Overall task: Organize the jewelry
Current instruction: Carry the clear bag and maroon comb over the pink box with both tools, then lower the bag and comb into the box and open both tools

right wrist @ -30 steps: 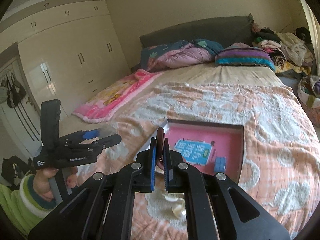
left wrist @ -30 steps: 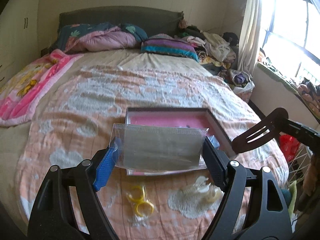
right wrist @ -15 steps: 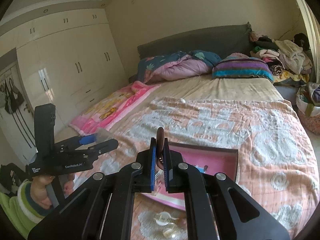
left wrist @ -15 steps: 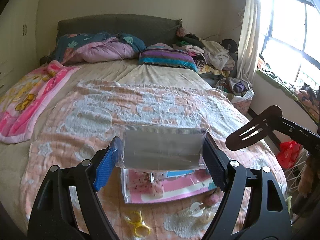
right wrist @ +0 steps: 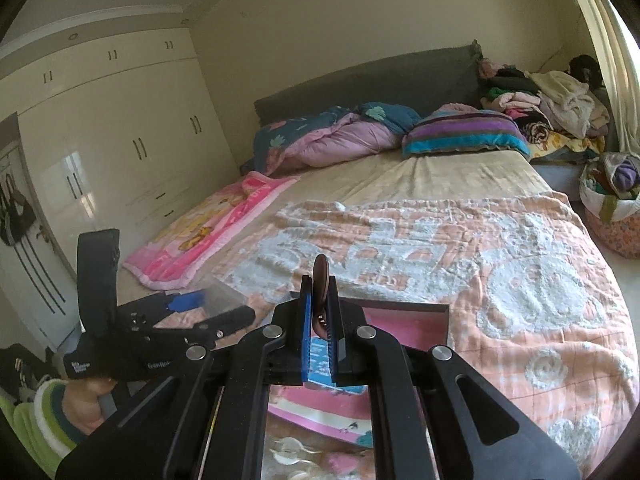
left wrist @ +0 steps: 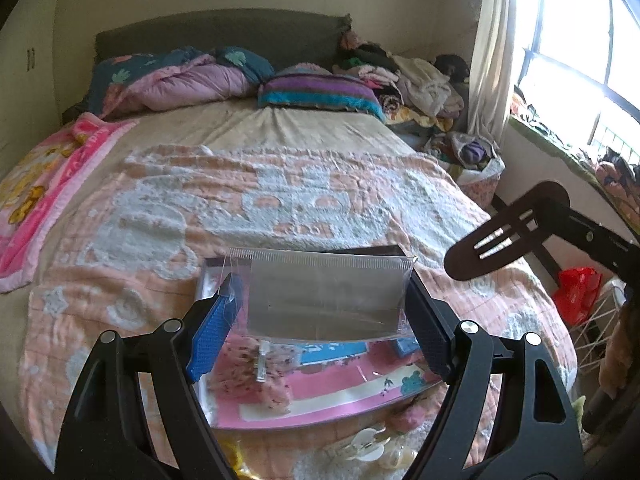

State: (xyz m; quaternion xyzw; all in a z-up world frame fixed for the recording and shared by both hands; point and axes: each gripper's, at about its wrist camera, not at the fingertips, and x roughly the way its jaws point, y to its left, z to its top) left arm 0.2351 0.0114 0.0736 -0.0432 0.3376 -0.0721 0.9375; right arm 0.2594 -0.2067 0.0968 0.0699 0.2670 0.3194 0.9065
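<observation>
bed [left wrist: 256, 132]: fills both views; dark headboard, pillows and a clothes pile at the far end.
blanket [left wrist: 280, 204]: peach with a white pattern, covers the near half of the bed.
pink blanket [left wrist: 44, 184]: along the bed's left edge.
wardrobe [right wrist: 120, 140]: white, left wall in the right wrist view.
box [left wrist: 320, 404]: flat, pink inside, open, sits on the blanket below both grippers; a blue card and small blue and pink items lie in it.
bag [left wrist: 324, 292]: clear zip bag, held upright above the box, spans the gap between the left fingers.
left gripper [left wrist: 320, 328]: jaws spread wide, each finger pressed to a side edge of the bag, gripping it; held by a hand in a green-striped sleeve in the right wrist view.
right gripper [right wrist: 319, 324]: jaws clenched on the clip; sits right of the bag, apart from it.
clip [left wrist: 504, 234]: dark flat snap hair clip, sticks out past the right fingertips; edge-on in the right wrist view.
loose bits [left wrist: 368, 444]: whitish and yellow pieces on the blanket just near of the box, blurred, type unclear.
</observation>
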